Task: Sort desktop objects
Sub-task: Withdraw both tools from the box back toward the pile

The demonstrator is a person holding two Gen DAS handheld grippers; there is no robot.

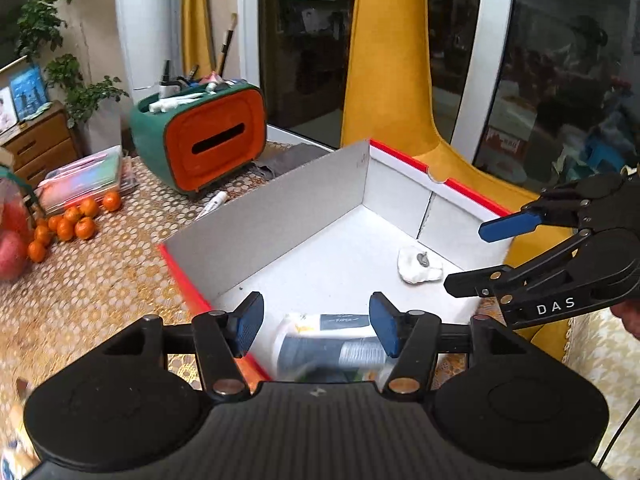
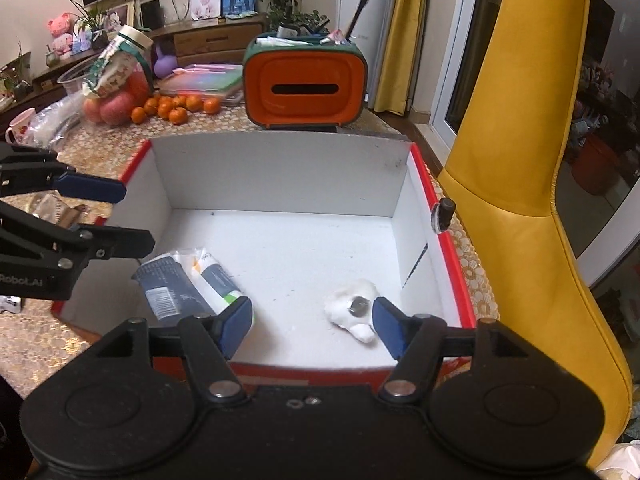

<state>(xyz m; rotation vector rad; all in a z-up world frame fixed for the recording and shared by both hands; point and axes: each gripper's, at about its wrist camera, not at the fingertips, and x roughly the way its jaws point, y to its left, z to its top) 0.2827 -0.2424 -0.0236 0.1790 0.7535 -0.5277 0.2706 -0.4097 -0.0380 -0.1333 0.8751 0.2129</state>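
Both grippers, left gripper (image 1: pixel 316 326) and right gripper (image 2: pixel 312 326), jaws apart, empty; tube (image 2: pixel 188 280) lies in box (image 2: pixel 280 168). Risk: jaws snagging box wall, shifting it.

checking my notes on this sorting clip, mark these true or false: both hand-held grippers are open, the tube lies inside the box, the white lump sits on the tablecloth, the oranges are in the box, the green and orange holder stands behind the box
1. Both hand-held grippers are open. True: the left hand-held gripper and the right hand-held gripper grip nothing.
2. The tube lies inside the box. True.
3. The white lump sits on the tablecloth. False: it lies on the box floor.
4. The oranges are in the box. False: they lie on the tablecloth beyond it.
5. The green and orange holder stands behind the box. True.
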